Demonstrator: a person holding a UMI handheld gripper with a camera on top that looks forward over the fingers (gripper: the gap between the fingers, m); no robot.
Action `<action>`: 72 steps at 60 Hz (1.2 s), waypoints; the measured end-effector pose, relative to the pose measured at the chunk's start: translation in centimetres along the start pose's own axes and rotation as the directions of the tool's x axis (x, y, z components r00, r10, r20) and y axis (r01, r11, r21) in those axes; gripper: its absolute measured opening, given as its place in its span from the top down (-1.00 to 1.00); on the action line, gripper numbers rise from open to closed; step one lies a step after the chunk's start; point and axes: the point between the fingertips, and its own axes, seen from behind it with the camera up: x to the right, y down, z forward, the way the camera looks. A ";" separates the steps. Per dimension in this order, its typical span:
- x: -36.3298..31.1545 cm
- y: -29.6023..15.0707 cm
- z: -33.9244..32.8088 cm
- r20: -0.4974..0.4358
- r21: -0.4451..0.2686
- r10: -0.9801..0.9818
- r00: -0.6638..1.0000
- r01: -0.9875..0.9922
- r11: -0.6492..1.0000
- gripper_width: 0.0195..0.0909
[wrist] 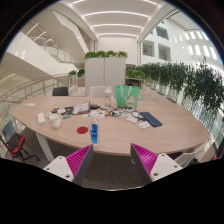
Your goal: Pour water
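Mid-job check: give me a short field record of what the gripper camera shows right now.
setting: indoor hall with plants along the railing
table: large round wooden table, cluttered
blue bottle: upright near the table's near edge, beyond the fingers
red cup: left of the bottle
green object: at the far side of the table
chair: red-and-black, left of the table
gripper: open, nothing between the fingers, short of the table
pouring: not yet begun

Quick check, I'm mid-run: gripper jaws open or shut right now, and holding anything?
Gripper: jaws open, wide apart, holding nothing. The blue bottle stands on the table well beyond them.
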 end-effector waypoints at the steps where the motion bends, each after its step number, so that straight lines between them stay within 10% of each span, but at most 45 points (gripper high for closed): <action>1: -0.8 0.4 0.2 0.009 -0.002 -0.002 1.000 0.002 1.000 -0.76; 35: -8.9 2.1 34.3 -0.030 0.140 0.097 0.995 -0.092 0.986 -0.71; 39: -8.9 1.2 36.0 -0.038 0.161 0.124 0.992 -0.116 0.980 -0.46; 42: -9.3 1.1 36.6 -0.022 0.149 0.131 0.991 -0.126 0.981 0.15; 72: -13.6 -4.8 36.7 -0.132 0.017 -0.059 0.990 0.061 0.998 0.35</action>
